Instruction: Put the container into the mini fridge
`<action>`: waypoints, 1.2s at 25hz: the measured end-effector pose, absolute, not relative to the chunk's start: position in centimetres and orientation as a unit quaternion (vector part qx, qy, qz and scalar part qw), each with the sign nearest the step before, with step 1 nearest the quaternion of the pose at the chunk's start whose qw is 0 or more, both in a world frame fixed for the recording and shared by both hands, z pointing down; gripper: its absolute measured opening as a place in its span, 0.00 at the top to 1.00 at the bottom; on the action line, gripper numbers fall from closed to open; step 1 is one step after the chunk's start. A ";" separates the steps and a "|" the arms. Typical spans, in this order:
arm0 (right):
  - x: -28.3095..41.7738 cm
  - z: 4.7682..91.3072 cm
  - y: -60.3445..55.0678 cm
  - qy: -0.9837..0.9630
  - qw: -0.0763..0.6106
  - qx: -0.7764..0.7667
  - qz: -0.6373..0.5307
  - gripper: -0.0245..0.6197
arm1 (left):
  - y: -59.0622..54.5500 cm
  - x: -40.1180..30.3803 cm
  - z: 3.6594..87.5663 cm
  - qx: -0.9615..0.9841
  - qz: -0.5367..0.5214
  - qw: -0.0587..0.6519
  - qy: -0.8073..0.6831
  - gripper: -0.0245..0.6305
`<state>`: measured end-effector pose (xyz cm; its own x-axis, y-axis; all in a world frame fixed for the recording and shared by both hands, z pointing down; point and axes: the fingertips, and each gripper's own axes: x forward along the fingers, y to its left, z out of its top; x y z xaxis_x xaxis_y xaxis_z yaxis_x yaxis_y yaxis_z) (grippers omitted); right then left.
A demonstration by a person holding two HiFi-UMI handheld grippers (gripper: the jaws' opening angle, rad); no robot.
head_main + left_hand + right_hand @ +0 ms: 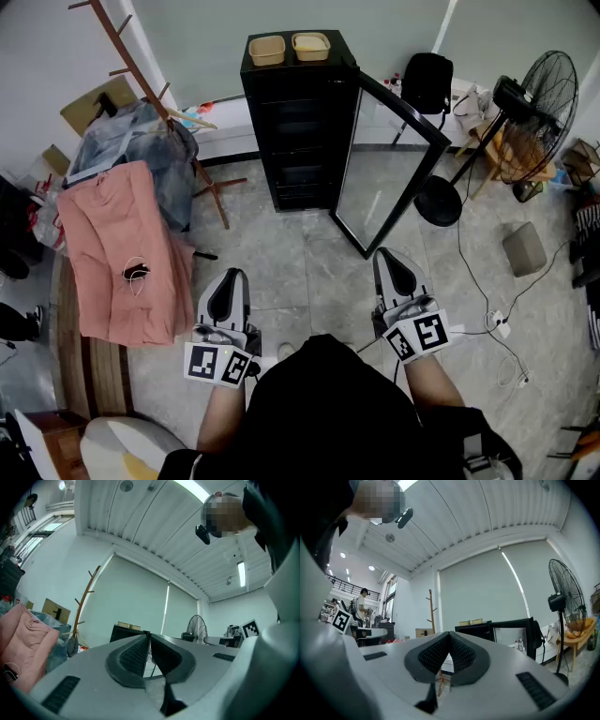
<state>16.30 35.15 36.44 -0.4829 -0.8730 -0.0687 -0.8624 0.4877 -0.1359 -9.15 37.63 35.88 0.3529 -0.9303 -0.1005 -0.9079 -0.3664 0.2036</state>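
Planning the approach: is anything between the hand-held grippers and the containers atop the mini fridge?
Nothing visible does. Bare floor separates the left hand-held gripper and right hand-held gripper from the mini fridge; its door stands open, with one container and a second container uncovered on top.

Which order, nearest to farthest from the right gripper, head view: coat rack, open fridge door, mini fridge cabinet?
1. Open fridge door, just ahead of the right gripper.
2. Mini fridge cabinet, behind the door, ahead and to the left.
3. Coat rack, farther left, past the cabinet.
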 end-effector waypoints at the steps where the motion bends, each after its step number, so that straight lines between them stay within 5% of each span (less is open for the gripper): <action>1: 16.3 36.6 35.0 0.860 0.063 -0.505 -0.044 0.91 | 37.6 -9.2 36.1 0.820 -0.099 0.058 -0.560 0.89; 23: 13.0 37.3 34.6 0.868 0.062 -0.489 -0.058 0.91 | 36.7 -11.9 36.7 0.825 -0.081 0.070 -0.556 0.89; 26: 11.9 37.1 35.2 0.870 0.061 -0.486 -0.049 0.90 | 36.7 -12.6 36.6 0.824 -0.084 0.070 -0.557 0.80; 27: 11.6 37.1 35.3 0.871 0.061 -0.486 -0.048 0.85 | 36.8 -12.7 36.7 0.825 -0.083 0.070 -0.555 0.74; 29: 11.1 37.1 35.5 0.869 0.062 -0.488 -0.048 0.49 | 36.9 -12.7 37.0 0.827 -0.075 0.072 -0.553 0.53; 30: 10.9 36.9 35.5 0.868 0.063 -0.491 -0.047 0.44 | 36.9 -12.9 37.1 0.826 -0.073 0.072 -0.555 0.48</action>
<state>10.93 35.53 36.94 -0.5108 -0.8574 -0.0635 -0.8457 0.5144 -0.1424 -12.90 36.95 37.08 0.3743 -0.9264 -0.0403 -0.9057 -0.3745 0.1987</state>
